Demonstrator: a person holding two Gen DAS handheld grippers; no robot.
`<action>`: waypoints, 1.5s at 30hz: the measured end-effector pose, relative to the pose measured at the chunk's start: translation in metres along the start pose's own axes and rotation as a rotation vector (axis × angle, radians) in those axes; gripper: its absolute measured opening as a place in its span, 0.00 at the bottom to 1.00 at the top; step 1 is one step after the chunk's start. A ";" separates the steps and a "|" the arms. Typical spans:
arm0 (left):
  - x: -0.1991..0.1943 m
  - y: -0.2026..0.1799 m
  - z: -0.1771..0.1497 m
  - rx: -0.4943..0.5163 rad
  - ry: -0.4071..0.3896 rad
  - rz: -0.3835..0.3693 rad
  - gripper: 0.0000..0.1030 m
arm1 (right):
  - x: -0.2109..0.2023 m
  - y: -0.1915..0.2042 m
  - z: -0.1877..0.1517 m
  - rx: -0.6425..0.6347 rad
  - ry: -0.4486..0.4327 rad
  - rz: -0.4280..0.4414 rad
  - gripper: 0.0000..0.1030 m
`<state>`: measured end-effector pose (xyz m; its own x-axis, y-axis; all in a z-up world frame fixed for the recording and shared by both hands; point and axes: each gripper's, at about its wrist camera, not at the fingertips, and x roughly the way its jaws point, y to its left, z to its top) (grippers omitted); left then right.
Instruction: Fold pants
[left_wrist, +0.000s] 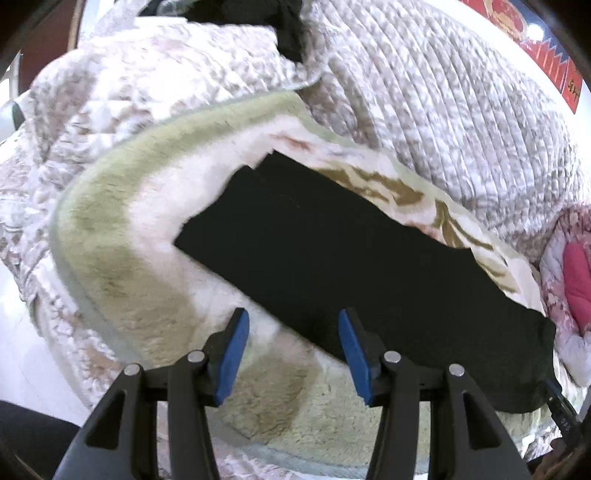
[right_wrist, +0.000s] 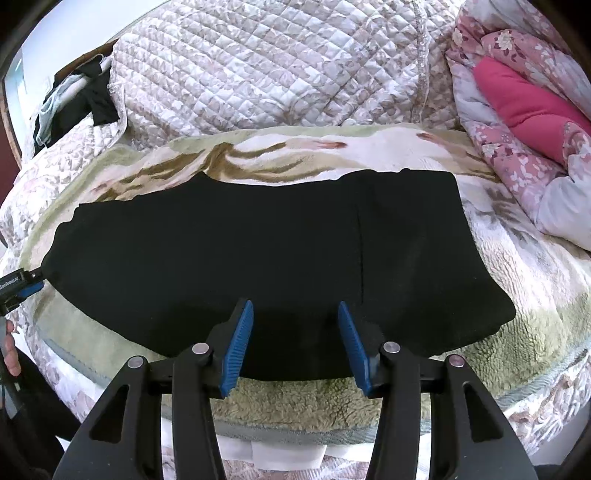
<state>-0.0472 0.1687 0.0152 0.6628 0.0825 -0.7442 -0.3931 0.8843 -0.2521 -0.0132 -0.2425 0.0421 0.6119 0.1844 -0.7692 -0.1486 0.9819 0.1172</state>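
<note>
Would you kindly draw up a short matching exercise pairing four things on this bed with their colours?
Things:
1. pants
2. gripper pads
3. cushion
4. fleece blanket

Colours:
A. bright pink
B. pale green and cream
C. black
D. blue

Pairs: 1-C, 2-D, 3-A, 4-B

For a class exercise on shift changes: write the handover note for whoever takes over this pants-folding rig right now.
Left gripper: open, empty, over the pants' near edge.
Right gripper: open, empty, above the pants' near edge.
Black pants: lying flat as one long strip on the fleece blanket on the bed.
Done: legs appear laid together lengthwise.
Left: fold the strip across its length.
</note>
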 end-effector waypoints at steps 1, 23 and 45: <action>-0.001 0.003 -0.001 -0.010 -0.003 0.014 0.57 | 0.000 0.000 0.000 0.002 -0.002 -0.001 0.47; 0.045 0.030 0.049 -0.139 -0.089 0.009 0.31 | 0.003 -0.011 0.006 0.070 -0.009 0.060 0.47; 0.030 -0.213 -0.016 0.489 0.122 -0.535 0.06 | 0.002 -0.021 0.002 0.104 0.005 0.049 0.47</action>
<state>0.0465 -0.0239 0.0365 0.5973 -0.4441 -0.6678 0.3121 0.8958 -0.3165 -0.0068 -0.2624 0.0394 0.6022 0.2324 -0.7638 -0.0964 0.9709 0.2194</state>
